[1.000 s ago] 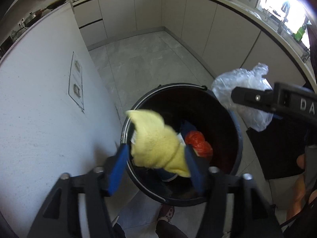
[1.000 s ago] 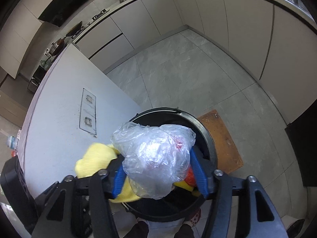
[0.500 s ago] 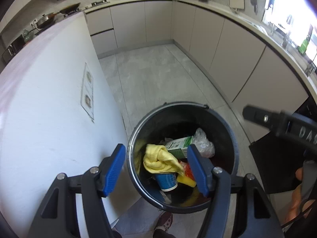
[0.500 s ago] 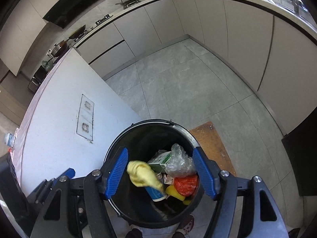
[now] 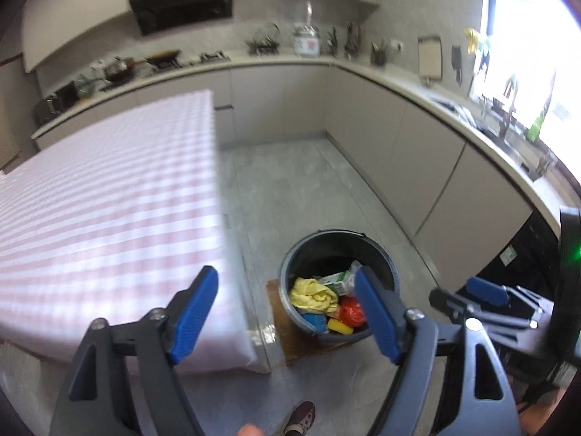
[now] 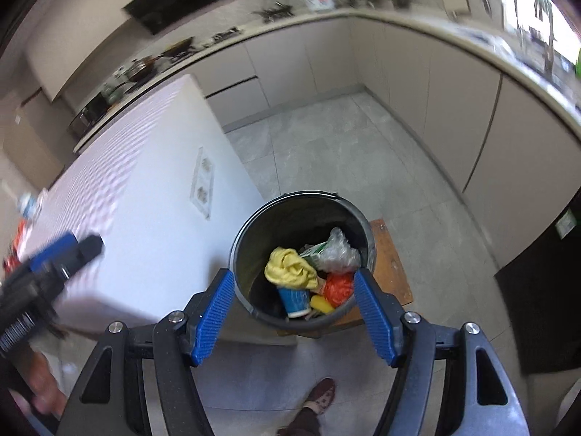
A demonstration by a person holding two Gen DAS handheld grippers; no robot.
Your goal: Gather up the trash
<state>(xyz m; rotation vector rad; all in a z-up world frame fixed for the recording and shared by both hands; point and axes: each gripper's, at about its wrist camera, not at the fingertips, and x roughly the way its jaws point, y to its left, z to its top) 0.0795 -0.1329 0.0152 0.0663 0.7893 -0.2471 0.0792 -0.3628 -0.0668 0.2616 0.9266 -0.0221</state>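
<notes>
A black bin [image 5: 337, 243] stands on the floor and also shows in the right wrist view [image 6: 301, 203]. In it lie a yellow cloth [image 6: 288, 272], a clear plastic bag [image 6: 337, 250], a red bag [image 6: 337, 287], a blue cup [image 6: 294, 299] and a green-white carton [image 5: 336, 279]. The yellow cloth [image 5: 312, 292] also shows in the left wrist view. My left gripper [image 5: 287, 314] is open and empty, high above the bin. My right gripper [image 6: 294, 314] is open and empty above the bin's near rim.
A table with a pink checked cloth [image 5: 109, 200] stands left of the bin. A wooden board [image 6: 388, 254] lies under the bin. Beige cabinets [image 5: 417, 152] curve round the back and right. A person's shoe [image 6: 319, 392] is on the grey floor below.
Both grippers let go of the yellow cloth and the plastic bag, which dropped into the bin. Both then rose and pulled back from the bin, jaws open.
</notes>
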